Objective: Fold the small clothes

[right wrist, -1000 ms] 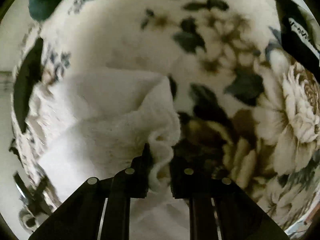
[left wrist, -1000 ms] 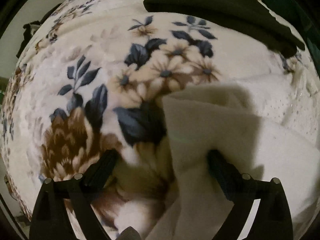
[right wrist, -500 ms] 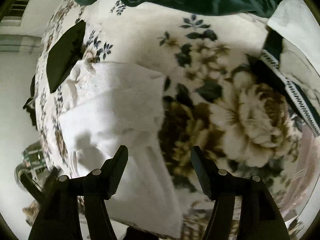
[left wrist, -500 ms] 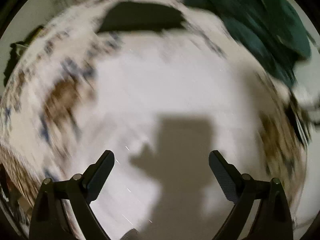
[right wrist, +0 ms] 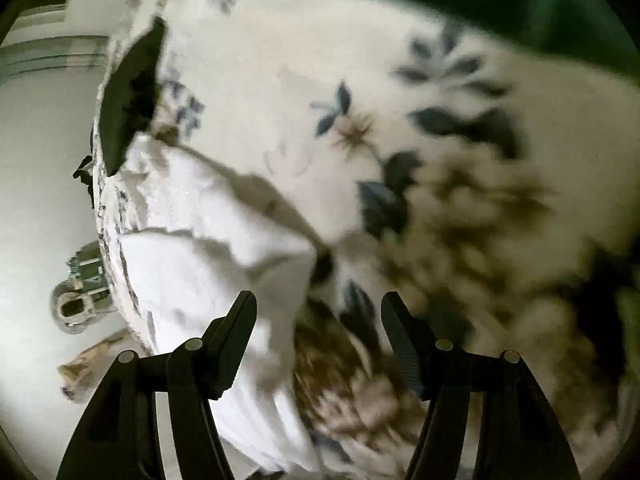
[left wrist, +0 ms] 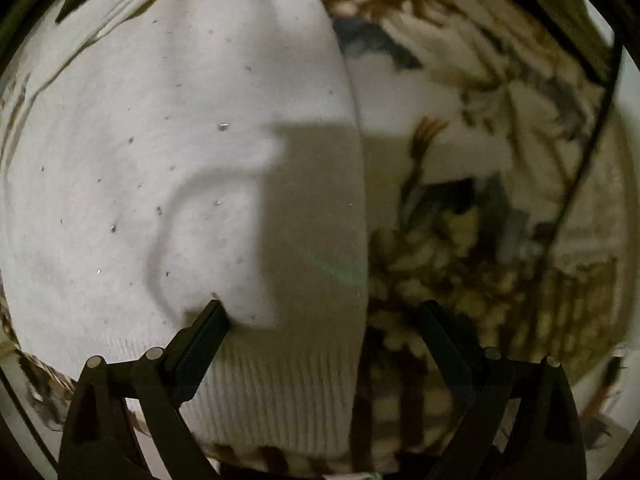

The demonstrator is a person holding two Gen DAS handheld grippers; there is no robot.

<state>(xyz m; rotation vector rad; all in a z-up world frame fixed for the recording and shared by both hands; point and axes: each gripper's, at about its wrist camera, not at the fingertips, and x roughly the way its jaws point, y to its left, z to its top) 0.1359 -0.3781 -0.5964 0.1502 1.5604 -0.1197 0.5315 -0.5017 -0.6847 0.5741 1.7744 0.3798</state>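
Note:
A white knit garment (left wrist: pixel 168 168) with a ribbed hem lies flat on the floral blanket (left wrist: pixel 472 208) and fills the left of the left wrist view. My left gripper (left wrist: pixel 322 324) is open right over its right edge, with the left fingertip (left wrist: pixel 210 320) pressing into the fabric. In the right wrist view the same white garment (right wrist: pixel 208 272) lies folded at the left. My right gripper (right wrist: pixel 318 320) is open and empty above its right edge.
A dark green garment (right wrist: pixel 480 4) lies at the far edge of the blanket (right wrist: pixel 304 80). A black cloth (right wrist: pixel 128 96) lies at the far left by the bed's edge. Floor and small objects (right wrist: pixel 76 304) show beyond the left edge.
My right gripper let go of the white garment and opened. My left gripper swung over and came down on the flat garment. Both views shifted a lot.

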